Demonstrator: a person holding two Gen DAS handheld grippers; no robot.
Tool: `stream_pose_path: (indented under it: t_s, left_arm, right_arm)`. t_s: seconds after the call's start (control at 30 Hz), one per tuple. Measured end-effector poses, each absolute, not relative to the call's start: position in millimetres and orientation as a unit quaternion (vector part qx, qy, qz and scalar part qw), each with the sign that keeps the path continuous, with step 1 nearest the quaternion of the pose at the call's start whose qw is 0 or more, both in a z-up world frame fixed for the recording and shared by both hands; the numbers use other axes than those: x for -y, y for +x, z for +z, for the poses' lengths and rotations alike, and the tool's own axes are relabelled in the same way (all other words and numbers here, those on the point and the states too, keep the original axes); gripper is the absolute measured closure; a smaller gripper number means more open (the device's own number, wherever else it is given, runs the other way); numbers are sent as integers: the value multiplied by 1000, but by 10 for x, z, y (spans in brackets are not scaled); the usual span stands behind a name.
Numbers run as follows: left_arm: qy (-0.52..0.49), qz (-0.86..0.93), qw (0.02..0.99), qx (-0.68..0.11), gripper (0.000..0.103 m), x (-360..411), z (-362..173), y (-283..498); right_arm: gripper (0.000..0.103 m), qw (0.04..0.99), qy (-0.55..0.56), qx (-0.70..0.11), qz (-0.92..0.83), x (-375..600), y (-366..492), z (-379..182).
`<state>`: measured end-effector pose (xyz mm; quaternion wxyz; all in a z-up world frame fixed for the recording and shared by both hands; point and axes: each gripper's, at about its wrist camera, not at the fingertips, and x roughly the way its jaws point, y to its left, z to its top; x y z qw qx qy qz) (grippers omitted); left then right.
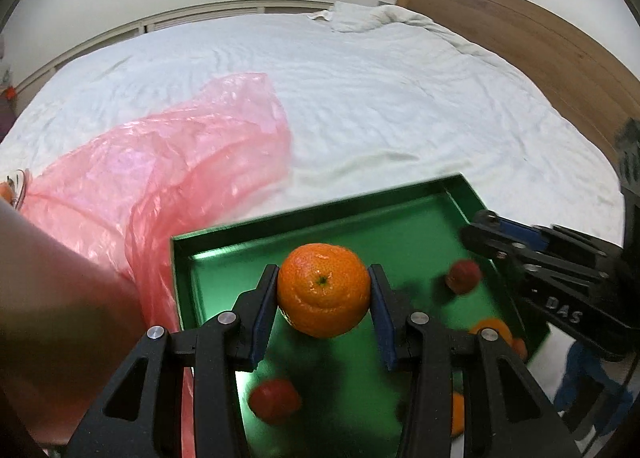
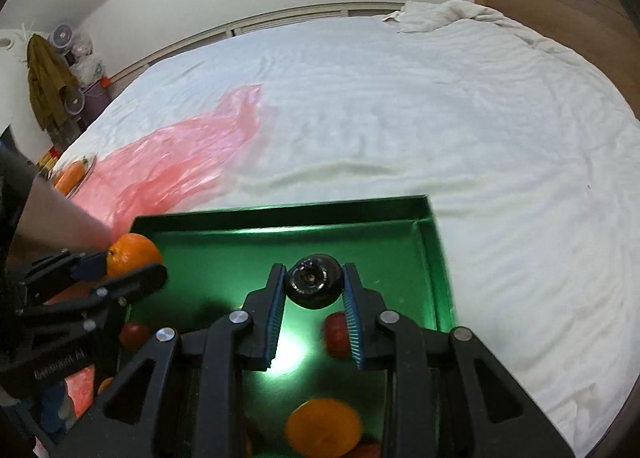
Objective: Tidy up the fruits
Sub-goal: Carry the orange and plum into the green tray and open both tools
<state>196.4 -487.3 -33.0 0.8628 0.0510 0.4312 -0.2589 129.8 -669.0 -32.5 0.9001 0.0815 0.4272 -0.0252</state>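
My left gripper (image 1: pixel 324 290) is shut on an orange (image 1: pixel 323 289) and holds it above the green tray (image 1: pixel 304 217). My right gripper (image 2: pixel 313 285) is shut on a dark, shiny round fruit (image 2: pixel 313 285) above the same tray (image 2: pixel 280 213). The left gripper and its orange (image 2: pixel 132 254) show at the left of the right wrist view. The right gripper's body (image 1: pixel 540 258) shows at the right of the left wrist view. Red fruits (image 1: pixel 274 400) (image 1: pixel 464 276) (image 2: pixel 336 334) and oranges (image 1: pixel 494 332) (image 2: pixel 324 428) lie in the tray.
The tray rests on a white bed sheet (image 1: pixel 360 97). A crumpled pink plastic bag (image 1: pixel 180 161) lies left of the tray. A glass dish with orange fruit (image 2: pixel 74 173) sits at the far left. A wooden headboard (image 1: pixel 520 37) stands at the right.
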Motion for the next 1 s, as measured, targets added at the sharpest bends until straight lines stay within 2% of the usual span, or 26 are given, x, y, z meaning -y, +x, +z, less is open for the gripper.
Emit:
stream_pose_path:
  t_s: [0.5,1.0]
  left_arm:
    - [59,-206,867,-450,65,4871,-740,2295]
    - [47,-204,857,-471,64,4879,-834,2341]
  right_arm:
    - [57,891,86,-441,-68,6981,1526,-708]
    - [56,880,90,-460,-72,7022,1565,-880]
